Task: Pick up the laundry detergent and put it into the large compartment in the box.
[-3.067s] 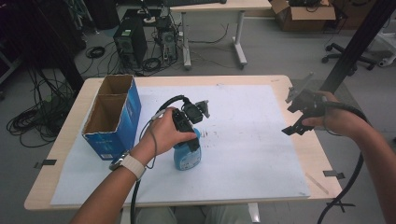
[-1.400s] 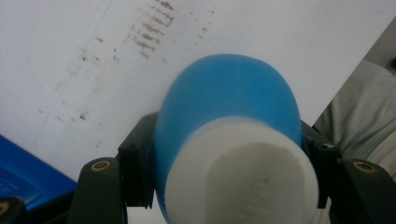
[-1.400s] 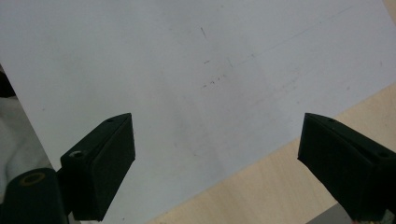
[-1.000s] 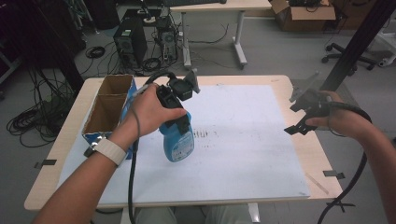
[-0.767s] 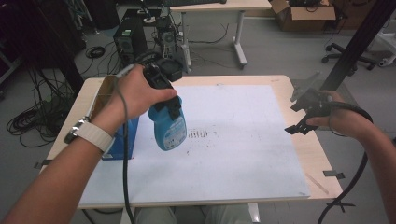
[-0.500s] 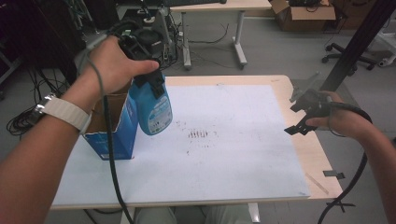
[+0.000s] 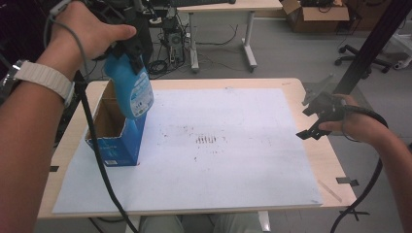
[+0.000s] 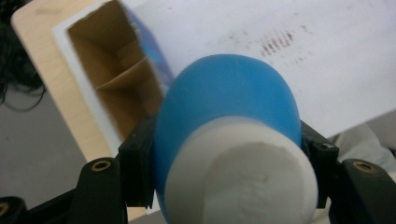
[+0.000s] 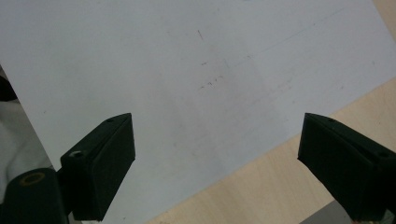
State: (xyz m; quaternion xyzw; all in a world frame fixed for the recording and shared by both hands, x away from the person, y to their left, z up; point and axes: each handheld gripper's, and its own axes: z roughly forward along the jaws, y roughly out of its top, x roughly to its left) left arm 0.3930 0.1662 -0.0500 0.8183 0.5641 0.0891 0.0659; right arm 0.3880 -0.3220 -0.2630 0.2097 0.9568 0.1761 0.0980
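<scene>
Since half a second ago I've lifted the blue spray bottle (image 7: 131,87) higher; it now hangs above the open cardboard box (image 7: 114,138) at the table's (image 7: 291,87) left edge. My left hand-held gripper (image 8: 224,172) is clenched on the bottle's neck, the bottle hanging below it. My right hand-held gripper (image 9: 215,163) hasn't moved, jaws spread wide over the white paper (image 7: 233,145) at the right edge. The bottle's trigger head is hidden behind my left hand (image 7: 92,34).

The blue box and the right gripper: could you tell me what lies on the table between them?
In the high view, just the white paper sheet with dark smudges lies between the blue box and the right gripper.
</scene>
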